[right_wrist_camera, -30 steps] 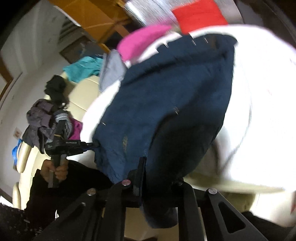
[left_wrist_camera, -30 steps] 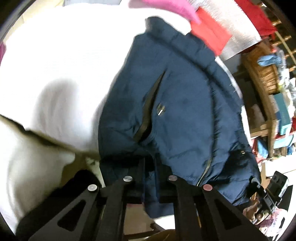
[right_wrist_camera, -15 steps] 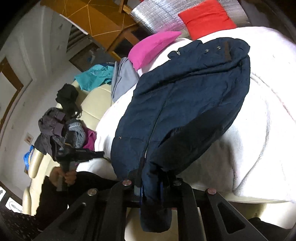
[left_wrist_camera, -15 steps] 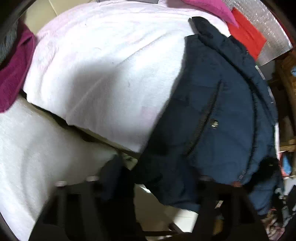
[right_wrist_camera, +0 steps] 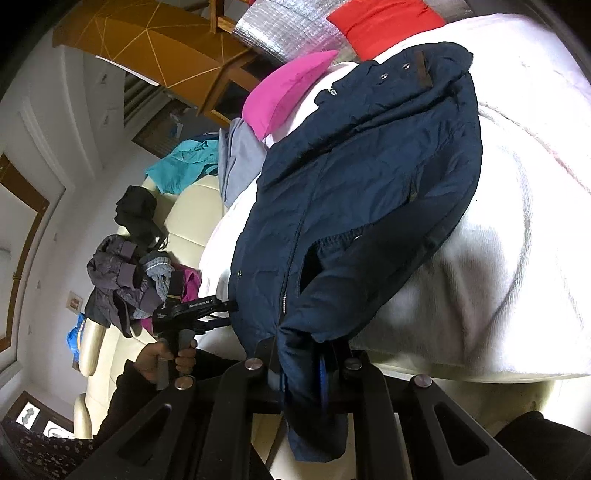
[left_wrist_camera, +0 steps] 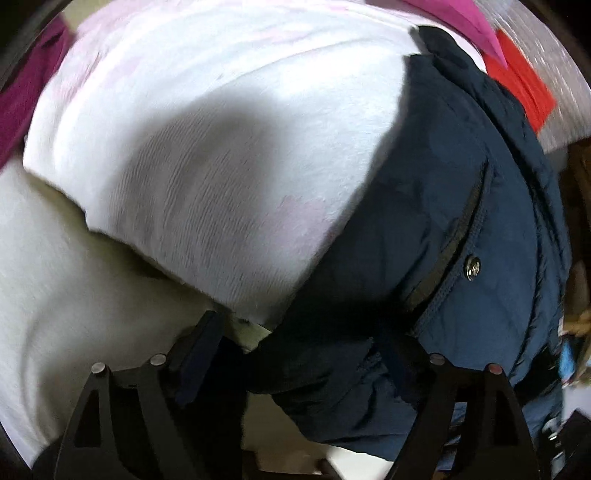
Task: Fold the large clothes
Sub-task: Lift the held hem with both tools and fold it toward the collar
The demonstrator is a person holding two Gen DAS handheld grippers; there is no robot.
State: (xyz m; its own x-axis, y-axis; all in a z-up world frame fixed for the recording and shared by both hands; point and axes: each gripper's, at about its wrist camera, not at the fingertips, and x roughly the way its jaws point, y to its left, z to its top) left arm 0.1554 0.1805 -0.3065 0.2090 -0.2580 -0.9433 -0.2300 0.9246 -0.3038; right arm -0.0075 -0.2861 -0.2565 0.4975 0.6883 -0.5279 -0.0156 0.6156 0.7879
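Right wrist: jaws pinch navy jacket (right_wrist_camera: 362, 177) hem.

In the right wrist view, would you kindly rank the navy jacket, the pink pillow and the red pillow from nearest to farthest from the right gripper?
1. navy jacket: its hem is clamped in the right gripper.
2. pink pillow: beyond the jacket's collar, upper left.
3. red pillow: farthest, at the top.

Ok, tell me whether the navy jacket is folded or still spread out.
Spread, not folded: the navy jacket lies full length on the white blanket, hem over the edge, pinched by the right gripper.
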